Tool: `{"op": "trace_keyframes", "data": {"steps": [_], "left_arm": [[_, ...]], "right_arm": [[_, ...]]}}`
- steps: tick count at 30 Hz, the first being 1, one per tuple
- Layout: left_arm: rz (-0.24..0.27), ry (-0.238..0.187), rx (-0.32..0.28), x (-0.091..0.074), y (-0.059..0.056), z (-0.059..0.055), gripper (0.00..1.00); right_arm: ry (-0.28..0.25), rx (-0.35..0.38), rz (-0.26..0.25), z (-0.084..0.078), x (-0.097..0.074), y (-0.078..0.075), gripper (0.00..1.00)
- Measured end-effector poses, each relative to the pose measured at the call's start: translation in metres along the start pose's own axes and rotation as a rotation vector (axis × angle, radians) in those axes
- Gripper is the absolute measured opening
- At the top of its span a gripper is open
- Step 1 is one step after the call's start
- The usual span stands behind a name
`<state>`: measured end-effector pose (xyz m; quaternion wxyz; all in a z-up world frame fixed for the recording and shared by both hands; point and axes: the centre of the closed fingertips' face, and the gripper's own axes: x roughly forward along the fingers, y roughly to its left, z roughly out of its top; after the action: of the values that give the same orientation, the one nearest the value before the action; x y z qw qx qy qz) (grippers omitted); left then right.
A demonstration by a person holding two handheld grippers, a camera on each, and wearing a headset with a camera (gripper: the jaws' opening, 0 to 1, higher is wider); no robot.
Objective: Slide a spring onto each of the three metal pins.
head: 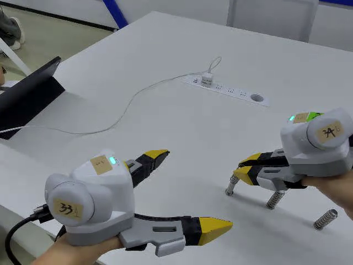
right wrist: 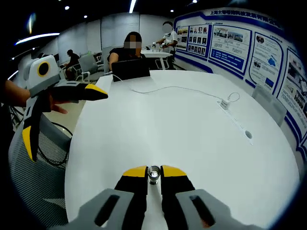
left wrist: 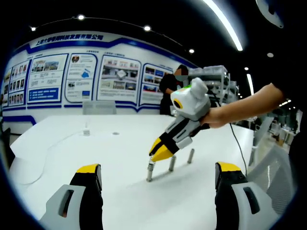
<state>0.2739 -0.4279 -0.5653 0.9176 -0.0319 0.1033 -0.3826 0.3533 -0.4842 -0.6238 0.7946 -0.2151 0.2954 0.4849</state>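
In the head view, three short metal pins stand in a row on the white table (head: pixel 182 110). The second pin (head: pixel 275 199) and the third pin (head: pixel 325 219) both look ribbed with coils, so I judge that two springs are already on and one is left to fit. The right tool (head: pixel 241 175) reaches in from the right, tilted downward, with its yellow tips together just over the first pin (head: pixel 231 186). The left tool (head: pixel 185 190) hangs well apart at the lower left, level over the table, released with its jaws spread wide and nothing between them. In the left gripper view, its own two jaws stand far apart at the bottom. Beyond them the right tool (left wrist: pixel 159 152) slopes down from a hand, its tip touching the top of the first pin (left wrist: pixel 150 171), with the other two pins upright just beside it. In the right gripper view, the jaws are clenched on a small hollow metal ring seen end-on. I take this for the spring (right wrist: pixel 154 175) being eased onto that last pin. How far down it sits cannot be told.
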Motion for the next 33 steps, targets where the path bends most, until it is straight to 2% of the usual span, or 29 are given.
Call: {"op": "trace_keyframes", "data": {"steps": [7, 33], "left_arm": [[-0.016, 0.011, 0.005, 0.001, -0.004, -0.002, 1.00], [-0.015, 0.027, -0.001, 0.001, -0.003, -0.005, 1.00]], "right_arm": [[0.029, 0.003, 0.009, -0.004, 0.005, -0.002, 0.10], [0.102, -0.018, 0.040, -0.020, 0.025, 0.002, 0.11]]}}
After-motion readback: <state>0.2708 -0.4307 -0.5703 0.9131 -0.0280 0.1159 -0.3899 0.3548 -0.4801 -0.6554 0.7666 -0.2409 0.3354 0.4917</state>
